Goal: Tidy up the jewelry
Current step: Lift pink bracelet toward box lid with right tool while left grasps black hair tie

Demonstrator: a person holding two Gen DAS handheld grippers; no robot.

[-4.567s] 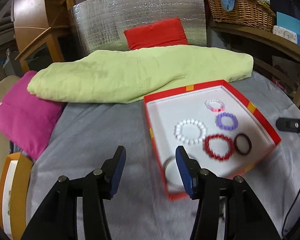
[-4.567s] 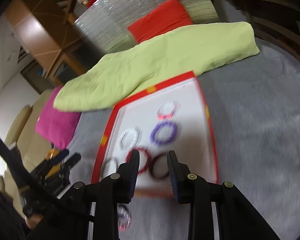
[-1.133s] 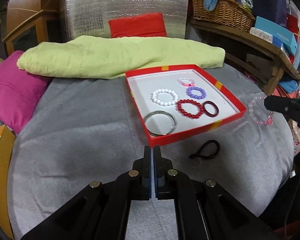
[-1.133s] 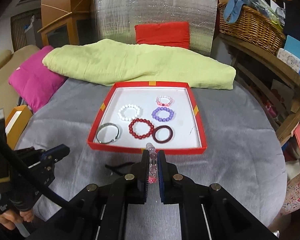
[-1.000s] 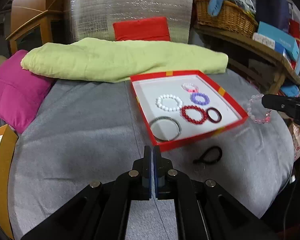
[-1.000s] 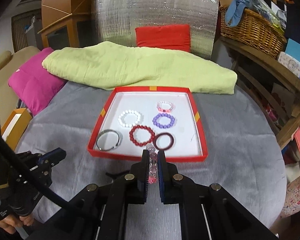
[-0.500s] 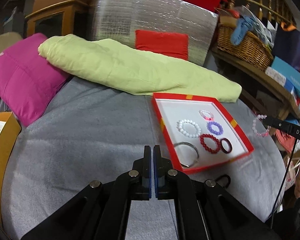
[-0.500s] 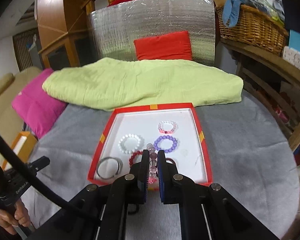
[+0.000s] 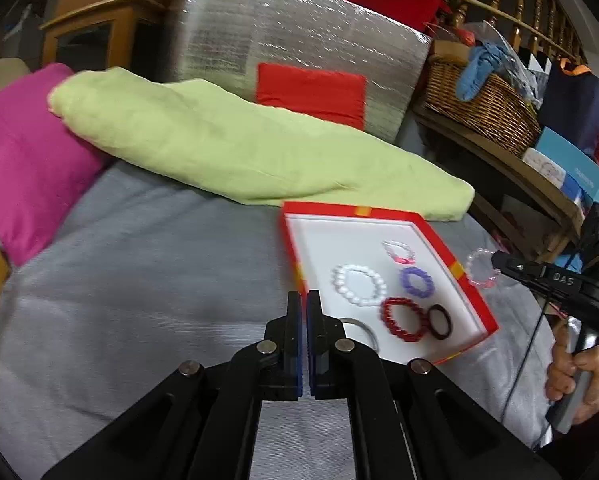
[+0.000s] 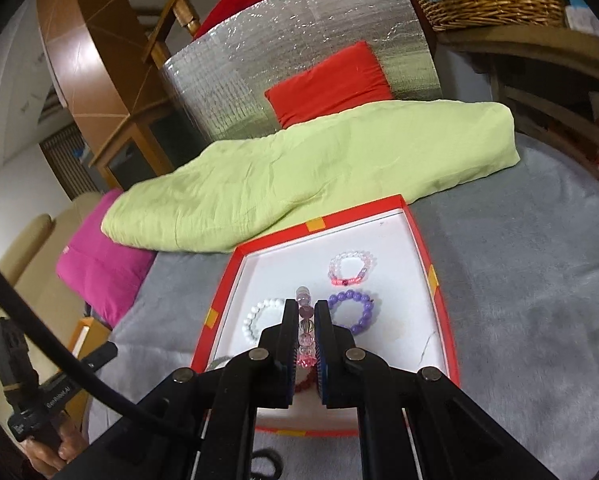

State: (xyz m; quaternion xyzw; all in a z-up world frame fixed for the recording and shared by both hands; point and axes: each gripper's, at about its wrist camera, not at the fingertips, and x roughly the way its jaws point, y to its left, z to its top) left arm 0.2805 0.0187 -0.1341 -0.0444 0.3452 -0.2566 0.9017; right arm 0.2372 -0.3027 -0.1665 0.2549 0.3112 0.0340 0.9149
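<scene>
The right gripper (image 10: 304,322) was clamped on a pink bead bracelet (image 10: 305,330) above the red tray (image 10: 439,280), lower centre of frame. Released there, it would likely land on the white bracelet (image 10: 259,318) or purple bracelet (image 10: 351,310); open tray floor lay lower right. The left gripper (image 9: 303,312) was fully closed, empty, over the grey surface.

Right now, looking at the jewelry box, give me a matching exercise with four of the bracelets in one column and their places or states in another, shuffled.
1. white bracelet
2. purple bracelet
3. red beaded bracelet
4. pink clear bracelet

A. clamped in the right gripper
B. beside the dark ring
C. nearest the tray's left wall
D. just below the small pink bracelet

Pairs: 1-C, 2-D, 3-B, 4-A
</scene>
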